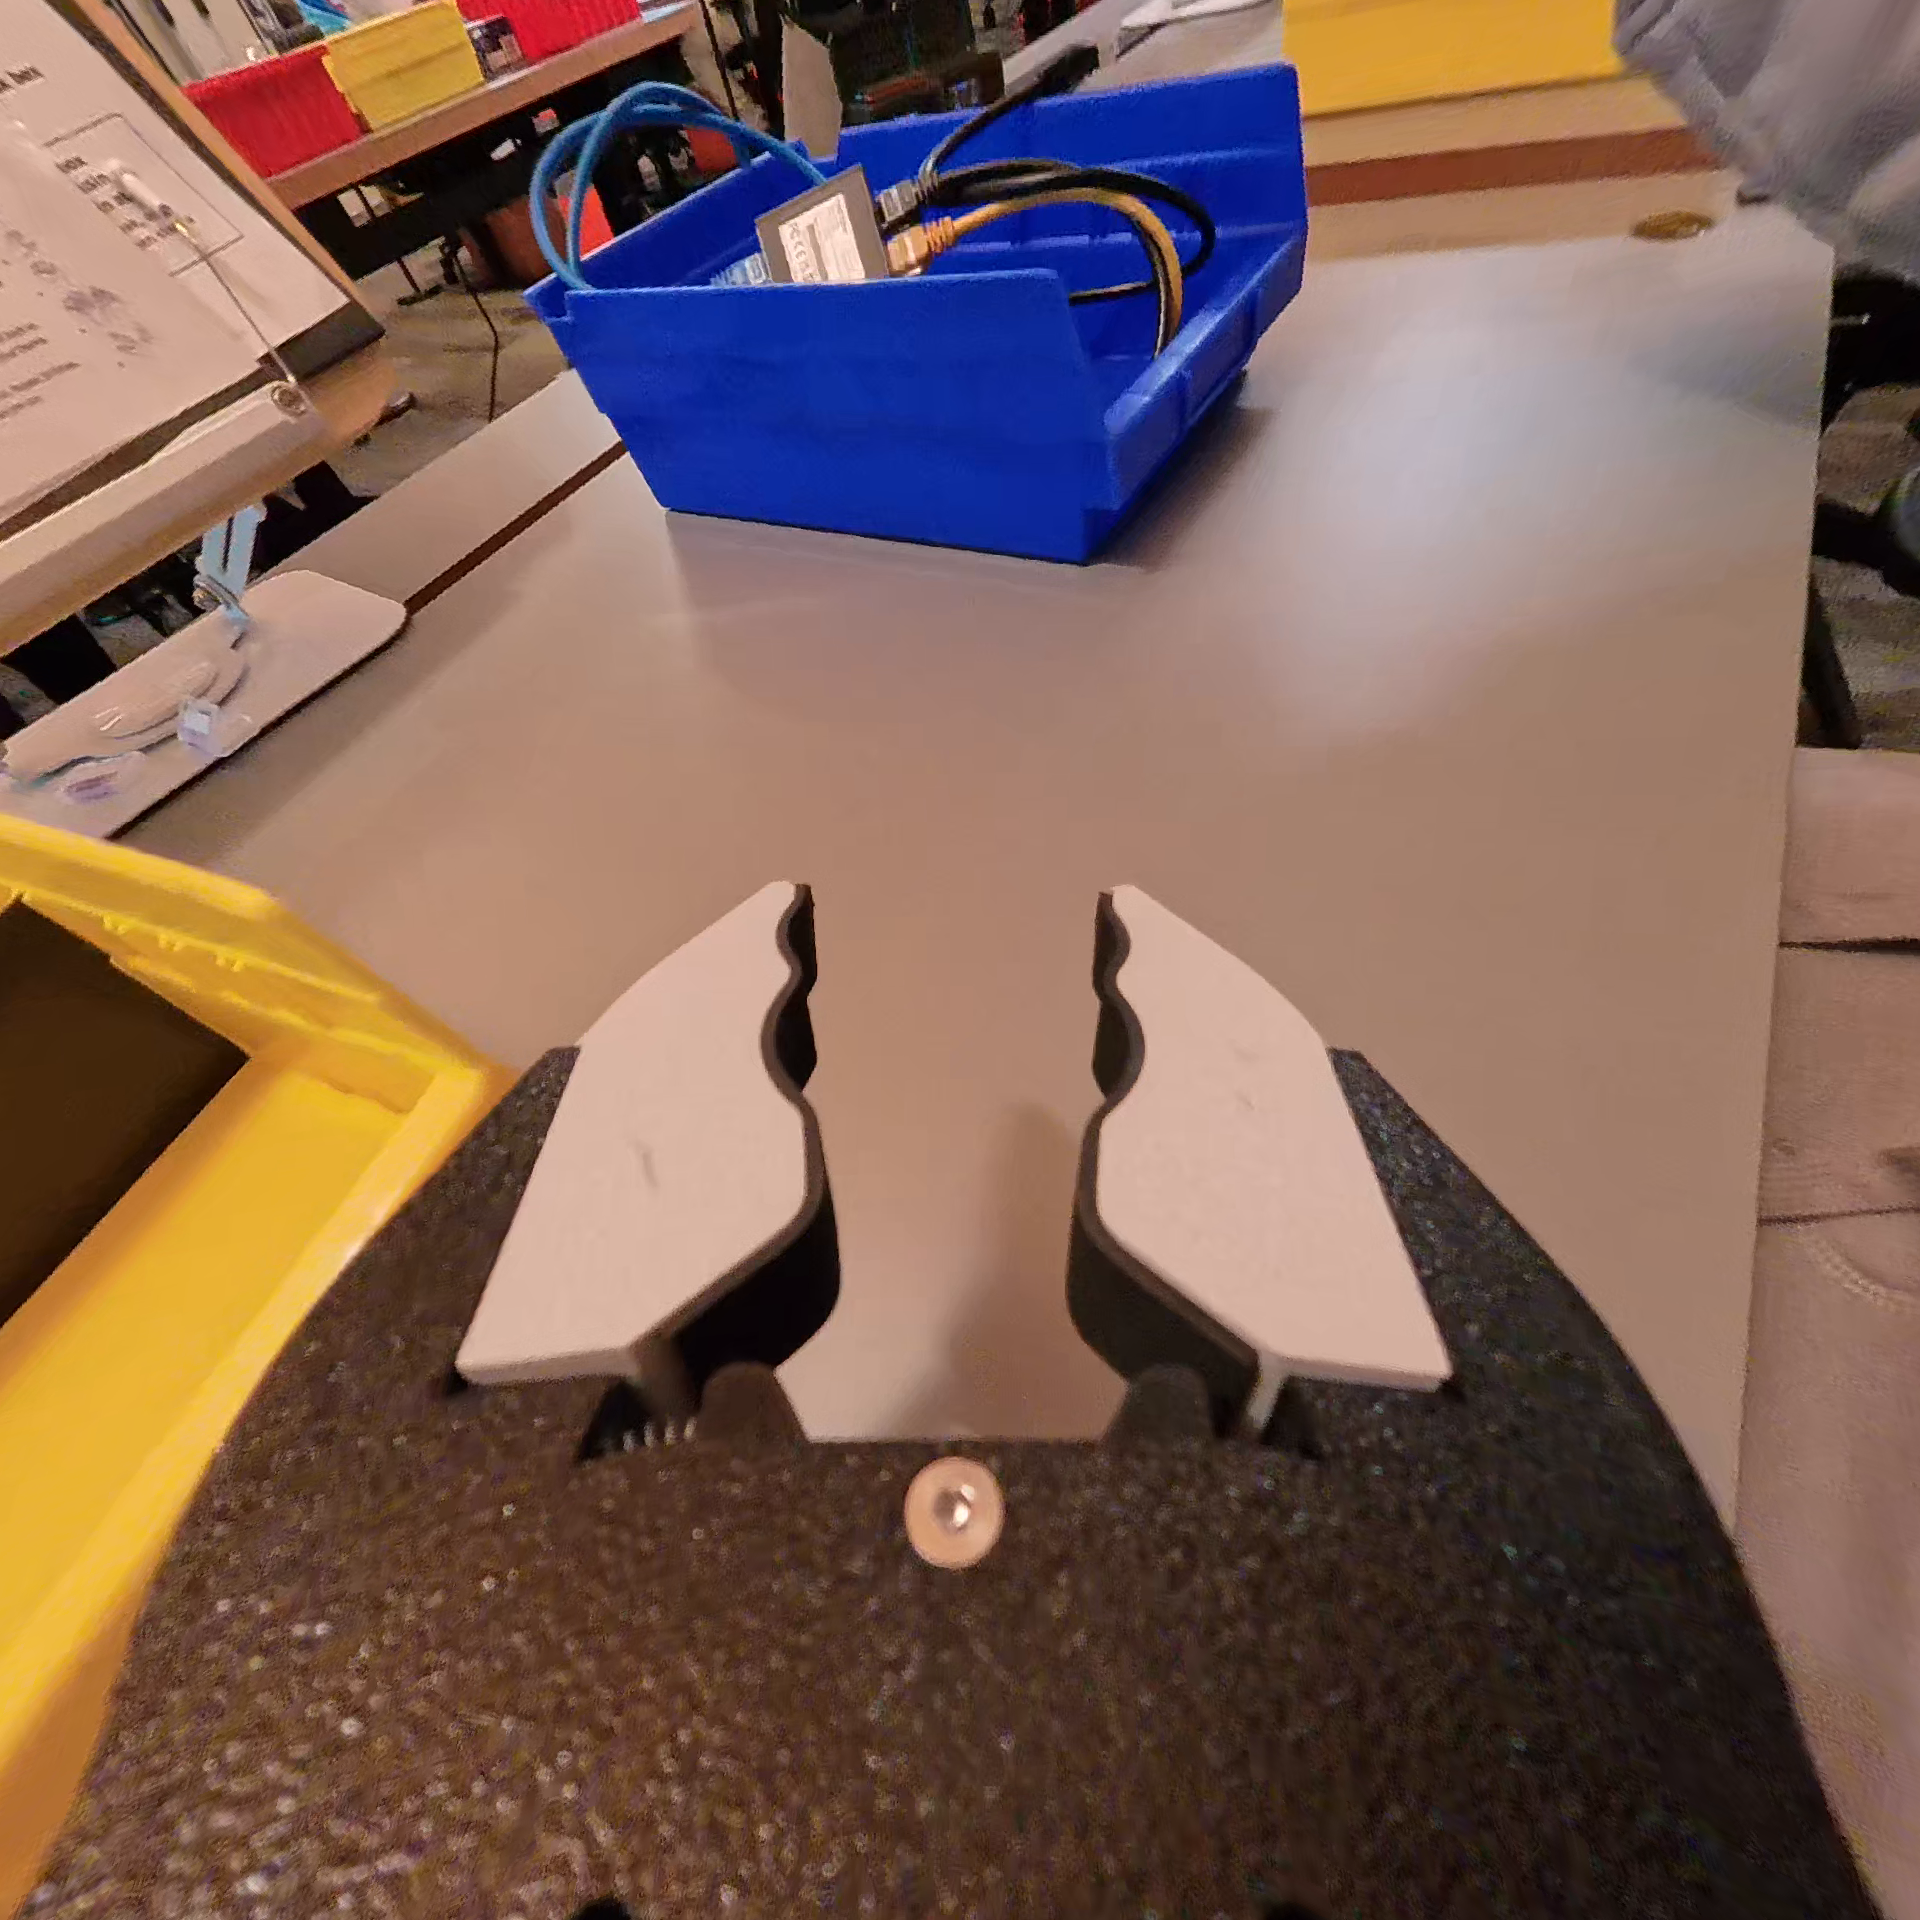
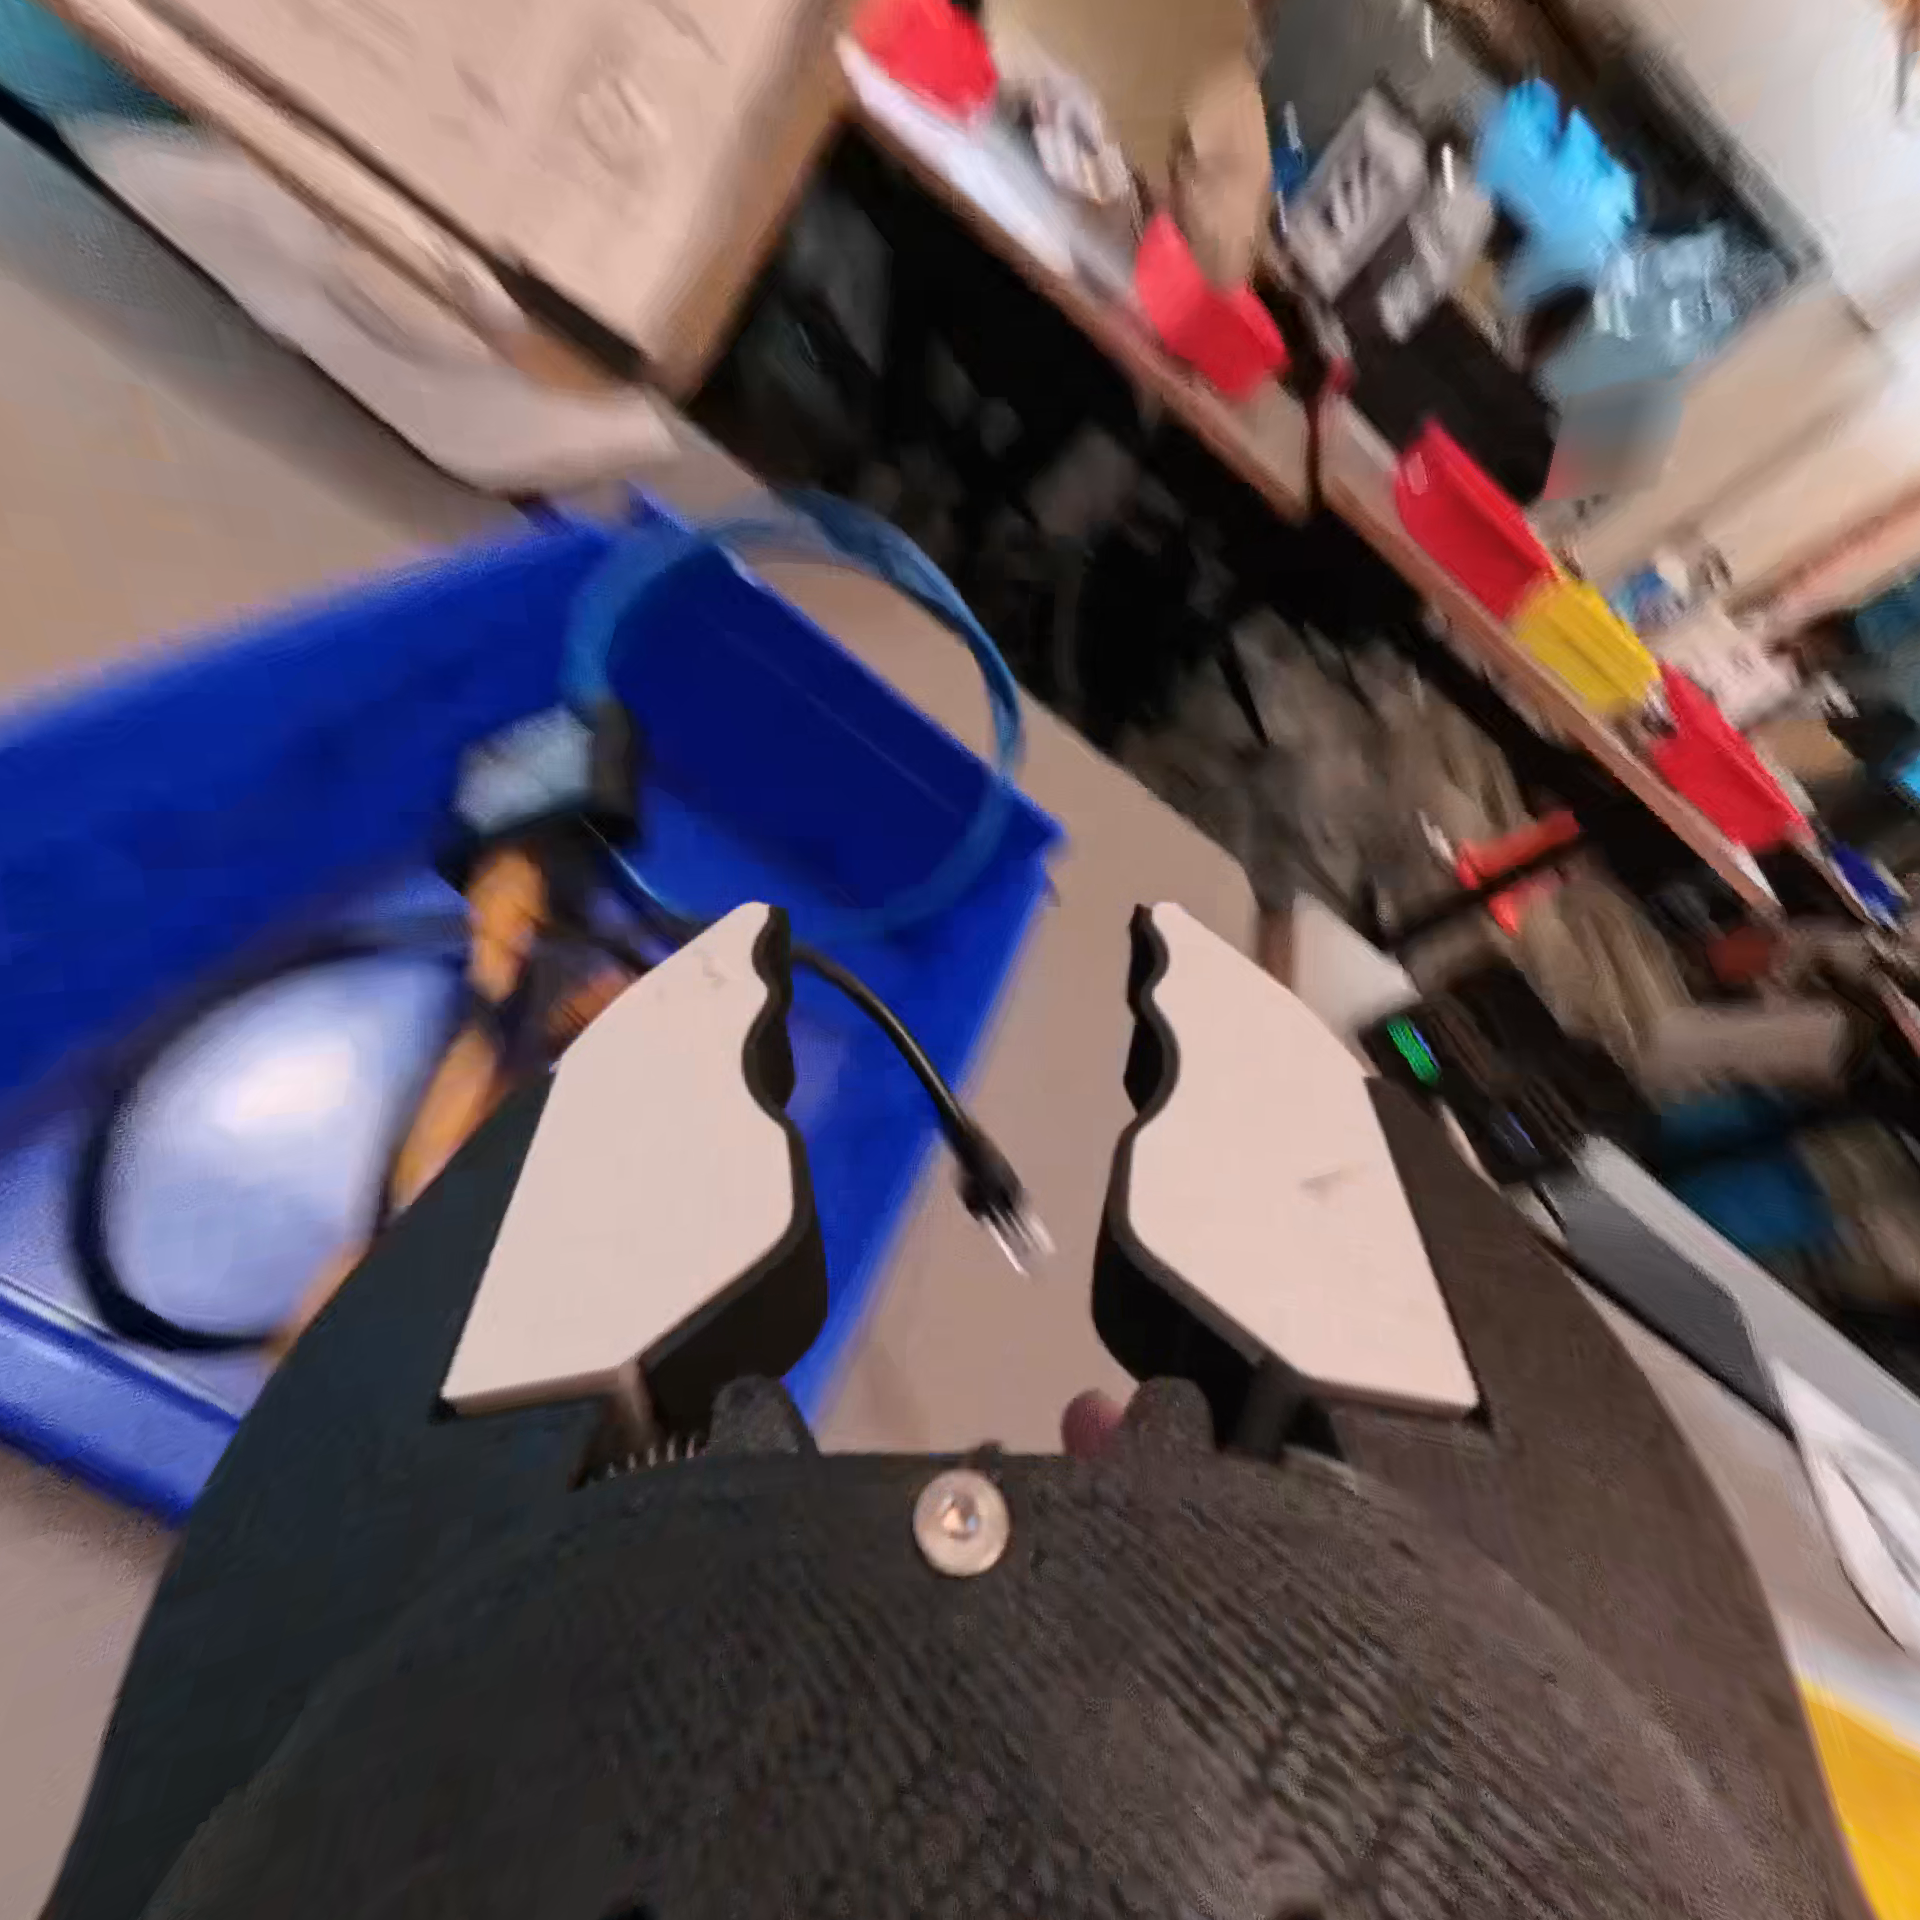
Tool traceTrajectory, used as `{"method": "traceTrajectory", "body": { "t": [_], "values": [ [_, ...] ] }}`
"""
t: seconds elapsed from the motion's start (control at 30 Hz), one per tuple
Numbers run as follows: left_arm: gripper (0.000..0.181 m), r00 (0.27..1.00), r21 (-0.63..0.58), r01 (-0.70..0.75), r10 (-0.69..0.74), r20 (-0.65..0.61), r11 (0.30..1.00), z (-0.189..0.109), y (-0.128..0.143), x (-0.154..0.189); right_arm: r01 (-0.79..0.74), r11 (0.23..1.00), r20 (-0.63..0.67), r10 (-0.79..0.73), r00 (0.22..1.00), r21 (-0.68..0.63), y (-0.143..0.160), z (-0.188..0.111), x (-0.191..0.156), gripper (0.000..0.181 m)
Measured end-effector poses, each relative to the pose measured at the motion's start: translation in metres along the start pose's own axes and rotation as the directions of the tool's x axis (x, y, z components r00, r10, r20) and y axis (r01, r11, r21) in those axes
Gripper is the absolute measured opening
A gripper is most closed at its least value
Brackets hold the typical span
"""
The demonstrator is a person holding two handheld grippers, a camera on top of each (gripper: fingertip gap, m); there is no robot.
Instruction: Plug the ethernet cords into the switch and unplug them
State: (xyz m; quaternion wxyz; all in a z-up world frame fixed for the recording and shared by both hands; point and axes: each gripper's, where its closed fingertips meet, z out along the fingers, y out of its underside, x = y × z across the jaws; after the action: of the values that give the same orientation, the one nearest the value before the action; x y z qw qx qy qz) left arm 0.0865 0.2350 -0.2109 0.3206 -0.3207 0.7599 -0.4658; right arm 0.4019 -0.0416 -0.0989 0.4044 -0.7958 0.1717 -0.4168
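Observation:
A blue bin [image 1: 914, 416] stands at the far middle of the grey table [image 1: 1143, 748]. In it leans a small grey switch [image 1: 826, 231] with a blue cord [image 1: 623, 145], a black cord [image 1: 1049, 192] and a yellow cord [image 1: 1132, 223] coiled around it. My left gripper [image 1: 954, 914] is open and empty, low over the table, well short of the bin. In the blurred right wrist view the bin [image 2: 831, 748] is at left, with the switch [image 2: 530, 774] and blue cord [image 2: 977, 665]. My right gripper [image 2: 956, 930] is open; a black cord end [image 2: 987, 1195] hangs over the bin's edge between its fingers, not gripped.
A yellow bin [image 1: 187, 1195] sits close at my left. A document stand [image 1: 156, 343] with papers is at the far left. Another yellow bin [image 1: 1455, 52] is far behind. A person's grey sleeve [image 1: 1808, 114] shows at top right. Shelves with red bins [image 2: 1475, 520] run behind. Some 45 centimeters of space lies between my two pairs of fingers. The switch [image 2: 530, 774] is closer to my right gripper, around 12 centimeters from its tips; the left tips are 35 centimeters off. The left camera catches it too, in the left wrist view [image 1: 831, 237].

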Motion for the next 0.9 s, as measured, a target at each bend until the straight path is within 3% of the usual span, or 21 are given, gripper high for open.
{"method": "traceTrajectory", "body": {
  "t": [0.03, 0.1, 0.17, 0.23, 0.43, 0.6, 0.67, 0.7, 0.77, 0.8, 0.9],
  "values": [
    [0.05, 1.0, -0.011, -0.013, 0.013, -0.002, 1.0, 0.003, -0.001, 0.001, -0.002, 0.996, -0.005, 0.001, 1.0, -0.093, 0.025, -0.002, 0.013, 0.051],
    [0.051, 0.999, -0.026, -0.032, 0.031, -0.005, 0.999, 0.008, -0.003, 0.002, -0.074, 0.966, 0.069, 0.093, 0.993, -0.25, 0.072, 0.001, 0.02, 0.052],
    [0.051, 0.999, -0.034, -0.045, 0.044, -0.014, 0.998, 0.012, -0.005, 0.004, -0.101, 0.948, 0.193, 0.164, 0.967, -0.3, 0.101, 0.005, 0.011, 0.053],
    [0.051, 0.999, -0.032, -0.045, 0.044, -0.021, 0.998, 0.016, -0.007, 0.006, -0.141, 0.947, 0.203, 0.204, 0.958, -0.287, 0.112, 0.011, 0.012, 0.053],
    [0.051, 0.998, -0.058, -0.045, 0.043, -0.044, 0.997, 0.024, -0.006, 0.015, -0.309, 0.911, 0.32, 0.389, 0.864, -0.274, 0.11, 0.022, 0.0, 0.033],
    [0.051, 0.998, -0.088, -0.063, 0.06, -0.038, 0.994, 0.024, -0.002, 0.016, -0.367, 0.927, 0.365, 0.369, 0.855, -0.077, 0.074, 0.018, 0.013, 0.012],
    [0.051, 0.998, -0.08, -0.044, 0.04, -0.043, 0.996, 0.024, -0.003, 0.016, -0.353, 0.909, 0.385, 0.413, 0.825, -0.219, 0.089, 0.021, 0.005, 0.017],
    [0.051, 0.999, -0.076, -0.035, 0.031, -0.044, 0.997, 0.025, -0.005, 0.016, -0.317, 0.913, 0.351, 0.393, 0.85, -0.255, 0.095, 0.024, 0.009, 0.02],
    [0.051, 0.999, -0.068, -0.031, 0.028, -0.044, 0.997, 0.025, -0.007, 0.016, -0.316, 0.933, 0.217, 0.349, 0.912, -0.173, 0.09, 0.026, 0.03, 0.026],
    [0.051, 0.999, -0.067, -0.036, 0.033, -0.042, 0.997, 0.026, -0.008, 0.017, -0.363, 0.92, 0.168, 0.385, 0.907, -0.151, 0.088, 0.025, 0.038, 0.029],
    [0.051, 0.998, -0.086, -0.047, 0.043, -0.05, 0.995, 0.028, -0.005, 0.02, -0.495, 0.84, 0.222, 0.538, 0.814, -0.221, 0.096, 0.03, 0.03, 0.048]
  ]
}}
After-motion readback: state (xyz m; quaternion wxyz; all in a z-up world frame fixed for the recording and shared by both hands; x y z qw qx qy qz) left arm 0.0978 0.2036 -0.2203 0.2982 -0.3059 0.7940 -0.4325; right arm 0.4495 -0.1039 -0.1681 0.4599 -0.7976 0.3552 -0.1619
